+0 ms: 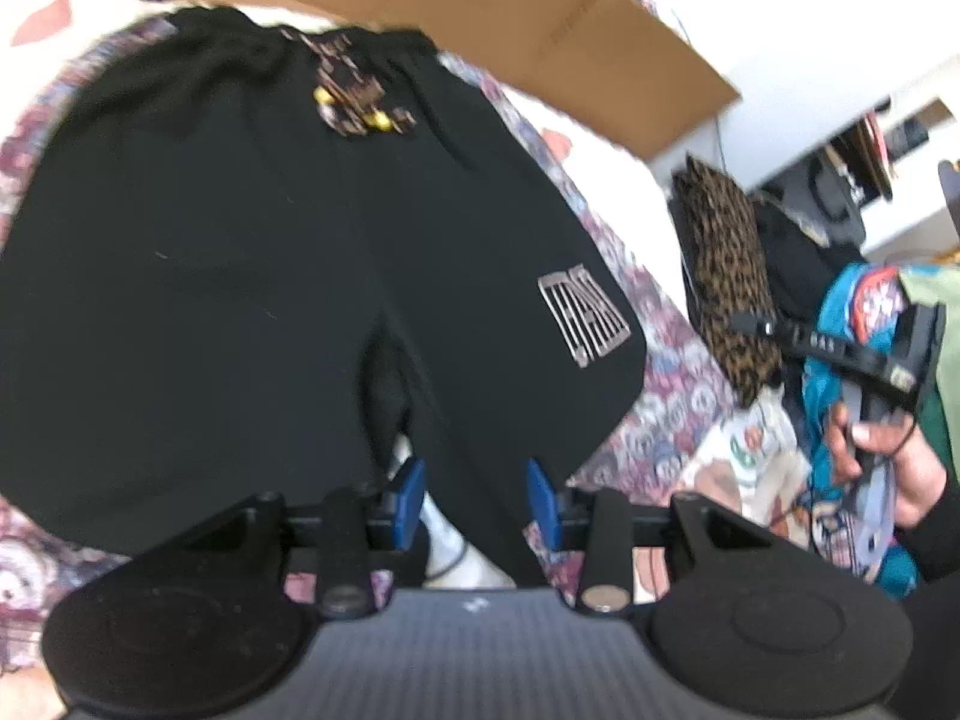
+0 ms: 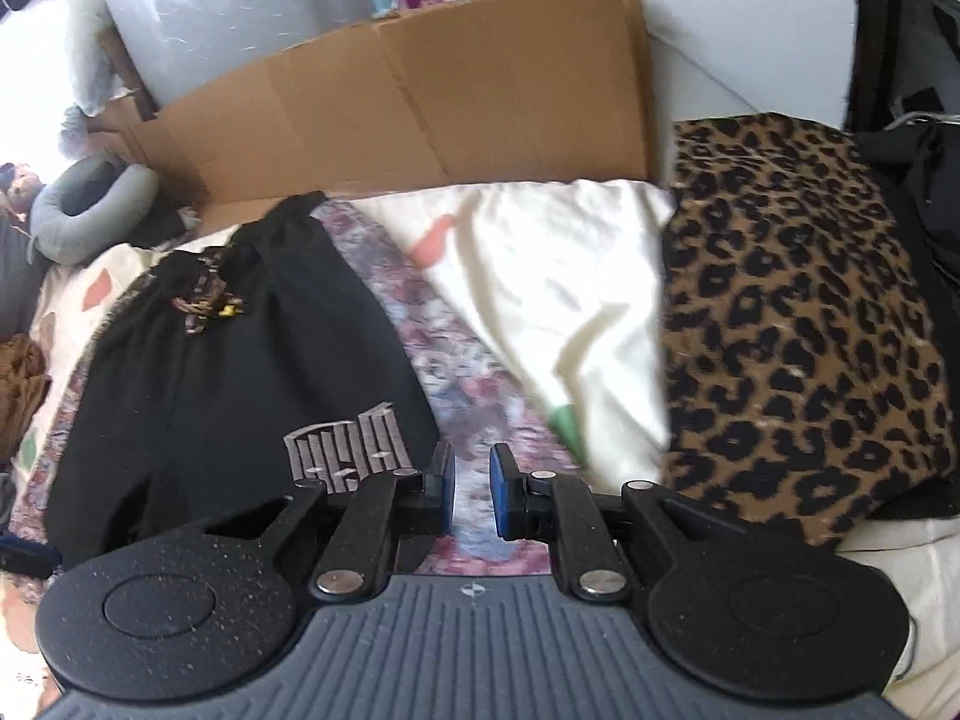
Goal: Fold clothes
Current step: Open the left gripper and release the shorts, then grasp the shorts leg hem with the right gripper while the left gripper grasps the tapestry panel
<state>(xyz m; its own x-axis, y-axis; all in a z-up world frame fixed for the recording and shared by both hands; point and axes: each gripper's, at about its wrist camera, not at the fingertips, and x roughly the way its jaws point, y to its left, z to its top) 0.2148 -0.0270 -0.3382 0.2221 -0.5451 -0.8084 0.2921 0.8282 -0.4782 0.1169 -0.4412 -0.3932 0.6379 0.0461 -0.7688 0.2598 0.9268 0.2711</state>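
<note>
Black shorts [image 1: 252, 252] spread flat on patterned bedspread [image 2: 456, 372], beside leopard-print cloth [image 2: 798, 324]. Probably soft, light, limp; best pinched at hem corners or waistband. Left gripper [image 1: 477, 501] parted, empty above hem; right gripper [image 2: 473, 489] narrowly apart, holding nothing.

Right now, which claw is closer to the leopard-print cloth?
Right. The right claw sits just left of the leopard-print cloth; the left claw hovers over the black shorts, farther away.

so the bed [image 2: 540, 276] has a cream sheet, with a floral cloth [image 2: 456, 384] left, black shorts [image 2: 240, 360] on that, leopard fabric [image 2: 798, 324] right
</note>
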